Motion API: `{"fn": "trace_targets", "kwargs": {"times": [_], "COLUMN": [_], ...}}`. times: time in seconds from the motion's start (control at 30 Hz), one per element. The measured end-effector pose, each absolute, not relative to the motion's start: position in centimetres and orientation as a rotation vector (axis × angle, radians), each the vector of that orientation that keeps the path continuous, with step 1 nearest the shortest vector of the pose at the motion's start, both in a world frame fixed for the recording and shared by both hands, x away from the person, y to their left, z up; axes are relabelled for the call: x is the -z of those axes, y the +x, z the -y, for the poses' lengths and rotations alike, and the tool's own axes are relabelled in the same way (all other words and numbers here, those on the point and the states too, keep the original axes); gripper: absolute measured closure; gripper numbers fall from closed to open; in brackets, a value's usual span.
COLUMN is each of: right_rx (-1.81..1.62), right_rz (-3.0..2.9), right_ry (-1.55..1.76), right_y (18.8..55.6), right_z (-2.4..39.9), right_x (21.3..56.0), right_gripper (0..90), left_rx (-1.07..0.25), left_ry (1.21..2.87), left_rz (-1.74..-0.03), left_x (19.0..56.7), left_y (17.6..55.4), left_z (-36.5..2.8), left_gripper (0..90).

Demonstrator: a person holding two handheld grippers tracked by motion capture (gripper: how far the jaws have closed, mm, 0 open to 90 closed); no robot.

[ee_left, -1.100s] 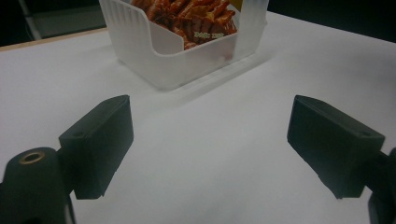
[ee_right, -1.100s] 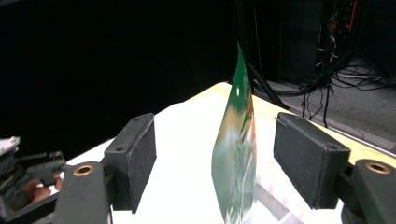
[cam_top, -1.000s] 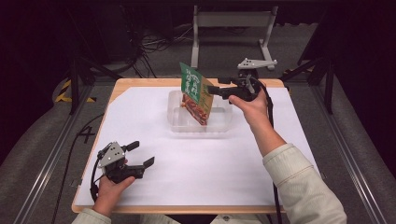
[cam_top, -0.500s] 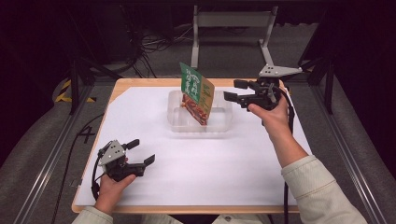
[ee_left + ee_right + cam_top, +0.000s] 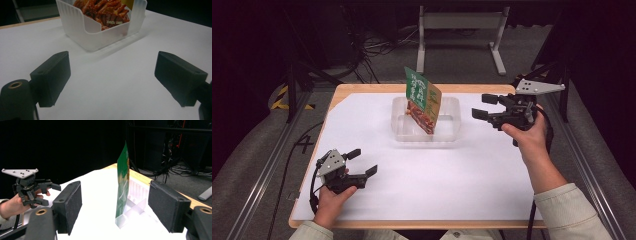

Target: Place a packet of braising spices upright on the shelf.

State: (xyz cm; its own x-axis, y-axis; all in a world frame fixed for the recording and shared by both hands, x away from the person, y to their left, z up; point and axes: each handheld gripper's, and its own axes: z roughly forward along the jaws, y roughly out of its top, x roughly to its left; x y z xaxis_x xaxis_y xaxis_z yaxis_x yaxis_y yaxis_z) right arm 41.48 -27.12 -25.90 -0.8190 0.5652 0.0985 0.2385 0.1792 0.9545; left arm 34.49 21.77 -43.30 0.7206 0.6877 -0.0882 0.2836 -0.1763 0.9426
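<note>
Black right hand-held gripper wide open, empty

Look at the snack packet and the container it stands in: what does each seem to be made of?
Snack packet: likely thin printed plastic film, glossy; it stands stiff with sharp flat edges. Container: probably frosted translucent plastic, matte; light passes through its ribbed walls and divider.

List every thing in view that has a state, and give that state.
snack bag: upright, leaning, standing in the bin, not held.
clear plastic bin: open-topped, flat on the table.
left tongs: open, empty, low over the white table cover.
right tongs: open, empty, apart from the bag, to the right of the bin.
</note>
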Motion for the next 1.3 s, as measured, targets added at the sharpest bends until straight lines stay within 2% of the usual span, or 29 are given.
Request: {"fn": "trace_targets", "kwargs": {"times": [0.4,0.7,1.3], "right_rx": [-1.691,-1.635,-1.591], "right_rz": [-2.135,-2.124,-2.145], "right_ry": [0.784,0.714,0.713], "right_y": [39.8,38.3,36.2], "right_z": [30.2,30.9,31.0], "right_x": [27.0,28.1,33.8], "right_gripper": [21.8,17.4,17.0], "left_rx": [-0.427,-0.433,-0.45], "left_ry": [1.753,1.743,1.743], "left_rz": [-0.775,-0.777,-0.761], "left_x": [43.2,43.0,42.9], "left_y": [34.4,34.1,32.9], "left_z": [-22.0,-22.4,-23.1], "left_gripper": [12.2,10.8,11.3]}}
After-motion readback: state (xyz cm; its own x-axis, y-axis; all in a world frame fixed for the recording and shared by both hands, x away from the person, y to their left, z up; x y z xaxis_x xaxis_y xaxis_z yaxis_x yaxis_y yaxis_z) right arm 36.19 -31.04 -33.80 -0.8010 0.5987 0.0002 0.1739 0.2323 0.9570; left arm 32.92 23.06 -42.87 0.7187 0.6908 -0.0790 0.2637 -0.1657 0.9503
